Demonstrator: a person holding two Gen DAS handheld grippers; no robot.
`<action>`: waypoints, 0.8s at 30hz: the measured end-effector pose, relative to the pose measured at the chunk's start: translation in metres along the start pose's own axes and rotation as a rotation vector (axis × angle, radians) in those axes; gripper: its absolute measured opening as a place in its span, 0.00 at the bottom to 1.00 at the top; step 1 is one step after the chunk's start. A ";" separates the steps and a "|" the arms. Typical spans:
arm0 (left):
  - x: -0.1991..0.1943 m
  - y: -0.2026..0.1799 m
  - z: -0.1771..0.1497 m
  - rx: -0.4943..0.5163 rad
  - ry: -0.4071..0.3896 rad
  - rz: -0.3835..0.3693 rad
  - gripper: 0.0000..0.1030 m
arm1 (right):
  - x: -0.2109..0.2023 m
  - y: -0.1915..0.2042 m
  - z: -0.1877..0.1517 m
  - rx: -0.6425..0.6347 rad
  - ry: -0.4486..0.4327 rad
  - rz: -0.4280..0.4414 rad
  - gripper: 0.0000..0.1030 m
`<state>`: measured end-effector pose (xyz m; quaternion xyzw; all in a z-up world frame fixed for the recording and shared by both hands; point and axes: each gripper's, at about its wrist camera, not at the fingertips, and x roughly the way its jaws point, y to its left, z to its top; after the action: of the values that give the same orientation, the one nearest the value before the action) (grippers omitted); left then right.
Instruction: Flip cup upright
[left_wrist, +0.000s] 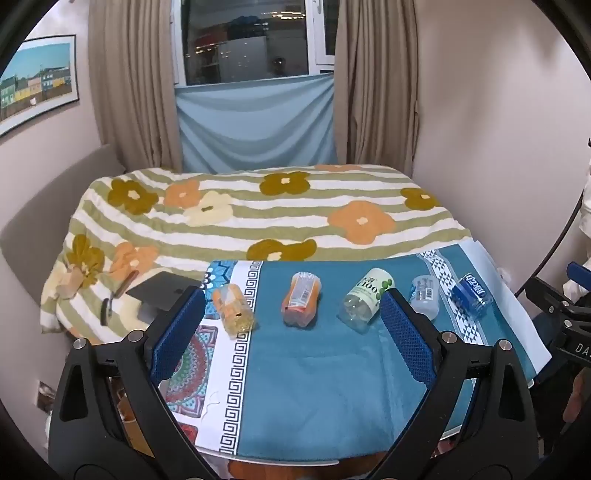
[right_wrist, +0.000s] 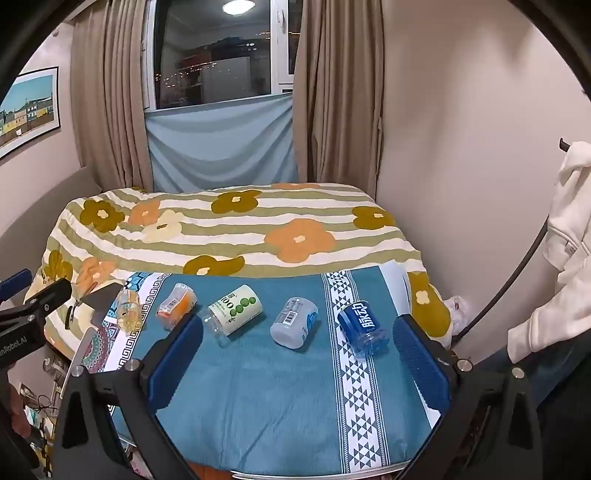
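Both claws, left claw (left_wrist: 291, 328) and right claw (right_wrist: 297, 354), hang spread and empty above the desk (right_wrist: 258, 406); all five cups, including the blue cup (right_wrist: 364, 328), lie sideways, none righted yet.

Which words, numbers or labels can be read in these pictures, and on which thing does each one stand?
"100": green-and-white cup, lying on its side.
"DA", cut off: right gripper's body.
"nRobot.AI", cut off: left gripper's body.
White characters on the blue cup: too distorted to read surely.
Barcodes on the orange cup and clear cup: too small.
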<state>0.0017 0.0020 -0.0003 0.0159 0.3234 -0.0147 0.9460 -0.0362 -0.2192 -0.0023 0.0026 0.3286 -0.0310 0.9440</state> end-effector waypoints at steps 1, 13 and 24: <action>0.001 0.001 0.001 -0.001 0.002 -0.004 0.98 | 0.000 0.000 0.000 0.000 -0.001 0.000 1.00; -0.002 -0.004 0.000 0.025 -0.025 0.006 0.98 | 0.000 0.000 0.000 -0.001 0.000 -0.003 1.00; -0.002 -0.006 0.000 0.024 -0.022 0.006 0.98 | -0.001 0.000 0.000 0.001 -0.002 -0.001 1.00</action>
<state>0.0000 -0.0041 0.0005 0.0281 0.3129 -0.0160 0.9492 -0.0368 -0.2194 -0.0016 0.0028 0.3278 -0.0314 0.9442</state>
